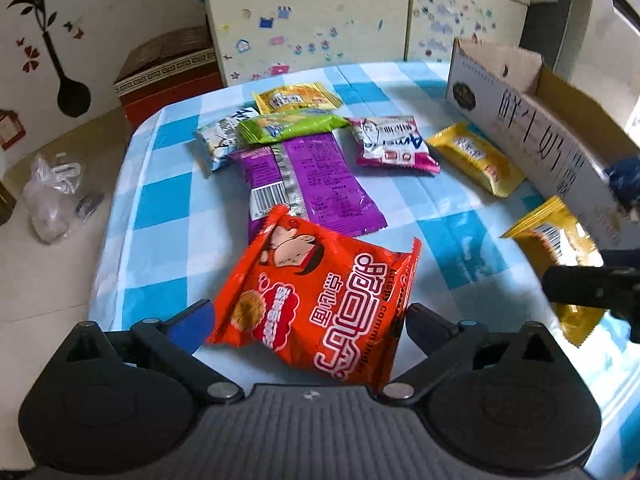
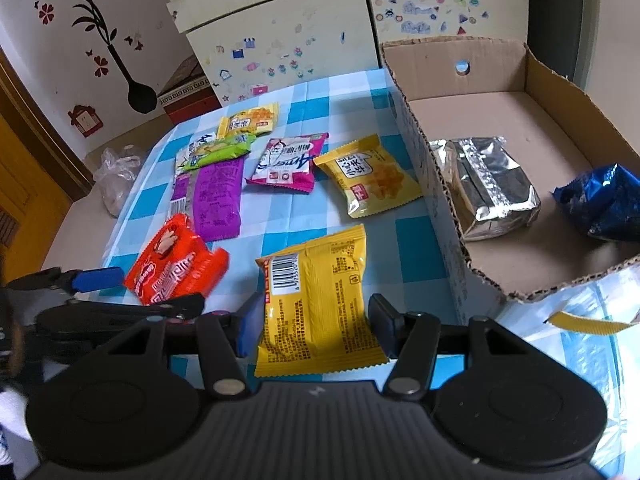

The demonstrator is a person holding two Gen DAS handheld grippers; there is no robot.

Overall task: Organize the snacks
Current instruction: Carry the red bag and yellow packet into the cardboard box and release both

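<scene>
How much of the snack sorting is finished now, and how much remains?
Done: the cardboard box holds a silver foil packet and a blue packet.

In hand: the right gripper is shut on a yellow packet. The left gripper stands open around the red snack bag, not pressing it.

Left: several packets lie on the checked tablecloth, among them the purple packet.
</scene>
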